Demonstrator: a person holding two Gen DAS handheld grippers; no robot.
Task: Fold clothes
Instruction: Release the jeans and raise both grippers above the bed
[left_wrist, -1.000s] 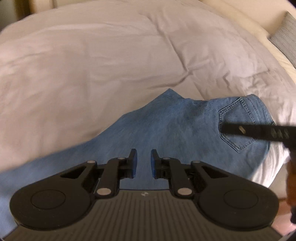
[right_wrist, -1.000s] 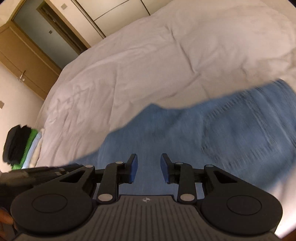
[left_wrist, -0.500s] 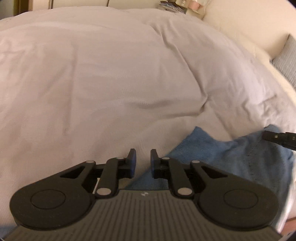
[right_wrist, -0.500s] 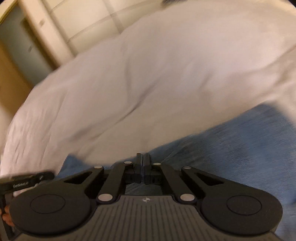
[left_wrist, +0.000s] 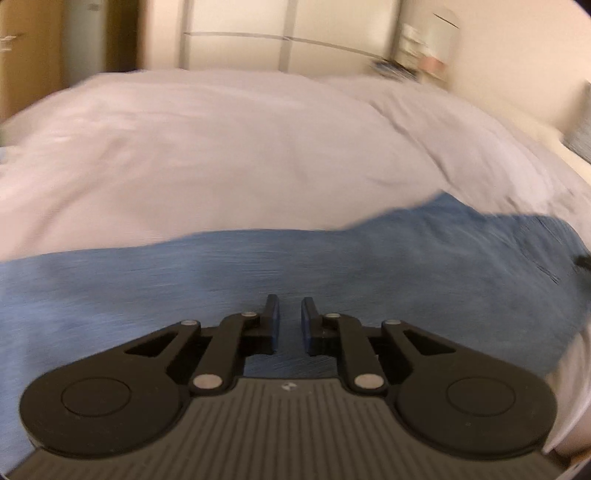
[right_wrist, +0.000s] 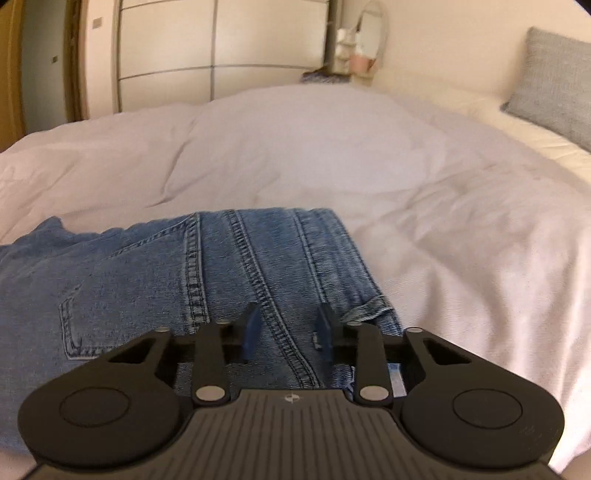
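Observation:
Blue jeans (left_wrist: 258, 273) lie flat across the near part of a white bed. In the left wrist view they run as a blurred band from left to right. My left gripper (left_wrist: 287, 319) is slightly open and empty, just above the denim. In the right wrist view the waist end of the jeans (right_wrist: 229, 273) shows a back pocket and seams. My right gripper (right_wrist: 288, 332) is open and empty, with its fingers low over a diagonal seam near the waistband.
The white duvet (right_wrist: 369, 155) covers the bed beyond the jeans. A grey pillow (right_wrist: 554, 85) lies at the far right. A wardrobe (right_wrist: 207, 55) and a small shelf with items (right_wrist: 351, 55) stand behind the bed.
My right gripper was shut half a second ago and now stands open over the waist end. The jeans now lie spread out flat. Both cameras have tilted up toward the far wall.

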